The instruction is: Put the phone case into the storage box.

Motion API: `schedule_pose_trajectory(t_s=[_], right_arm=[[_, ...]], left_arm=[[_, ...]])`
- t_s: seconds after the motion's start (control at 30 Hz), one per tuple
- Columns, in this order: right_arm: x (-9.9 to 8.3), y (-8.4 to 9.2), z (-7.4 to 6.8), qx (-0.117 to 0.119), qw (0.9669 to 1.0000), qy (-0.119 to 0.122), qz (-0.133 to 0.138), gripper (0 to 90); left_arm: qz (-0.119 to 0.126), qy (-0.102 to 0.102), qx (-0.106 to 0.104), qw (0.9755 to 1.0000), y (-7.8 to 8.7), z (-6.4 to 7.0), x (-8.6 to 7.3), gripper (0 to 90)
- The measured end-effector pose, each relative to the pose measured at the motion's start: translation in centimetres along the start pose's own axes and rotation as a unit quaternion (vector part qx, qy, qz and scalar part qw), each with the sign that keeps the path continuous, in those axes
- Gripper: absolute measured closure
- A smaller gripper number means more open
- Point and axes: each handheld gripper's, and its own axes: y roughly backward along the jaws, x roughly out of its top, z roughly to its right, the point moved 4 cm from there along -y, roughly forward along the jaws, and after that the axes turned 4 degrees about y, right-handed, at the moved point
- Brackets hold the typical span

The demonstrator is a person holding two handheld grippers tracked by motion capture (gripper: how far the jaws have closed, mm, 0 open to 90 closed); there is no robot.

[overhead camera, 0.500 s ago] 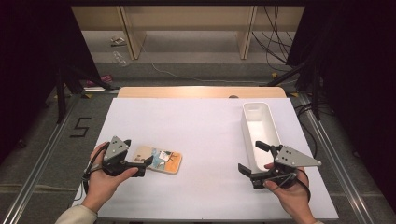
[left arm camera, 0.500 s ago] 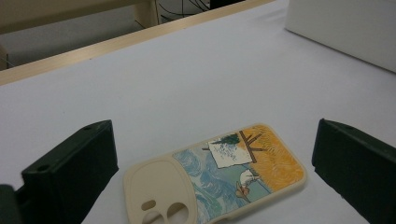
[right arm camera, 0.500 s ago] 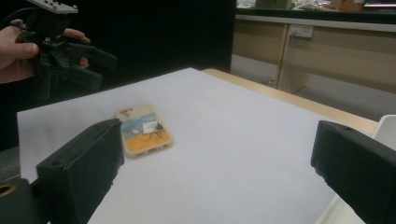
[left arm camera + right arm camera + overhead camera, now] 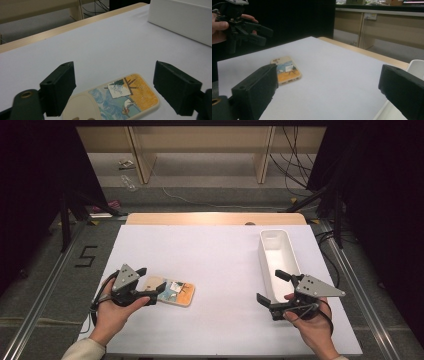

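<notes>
Lying flat on the white table (image 4: 220, 260), a phone case (image 4: 171, 291) with a painted picture sits near the front left. We see the left gripper (image 4: 152, 285) just beside its left end, jaws wide apart, gripping nothing. Right gripper (image 4: 270, 287) hovers wide open and empty beside the white bin (image 4: 276, 254) at the right.

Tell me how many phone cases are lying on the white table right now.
1. The phone case lies face up near the table's left front, just ahead of the open left gripper. The white bin's inside is partly hidden.
</notes>
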Motion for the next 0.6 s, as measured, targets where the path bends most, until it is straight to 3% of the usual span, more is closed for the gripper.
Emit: schedule_pose_trajectory(t_s=[0.1,0.13,0.33,0.6], right_arm=[[-0.1,0.0,0.0,0.001,1.0000,0.000,-0.002,3.5],[-0.1,-0.1,0.1,0.001,1.0000,-0.001,-0.002,3.4],[-0.4,-0.3,0.2,0.005,1.0000,-0.001,-0.007,3.7],[-0.5,-0.4,0.3,0.003,0.9999,0.003,-0.010,4.1]], left_arm=[[0.001,-0.004,-0.007,1.0000,-0.2,0.3,0.2,27.2],[-0.002,-0.010,-0.012,0.9999,-0.5,0.6,0.4,35.5],[-0.024,-0.019,-0.021,0.9993,-1.8,1.7,0.7,62.3],[-0.060,-0.028,-0.036,0.9971,-4.9,3.4,1.2,89.2]])
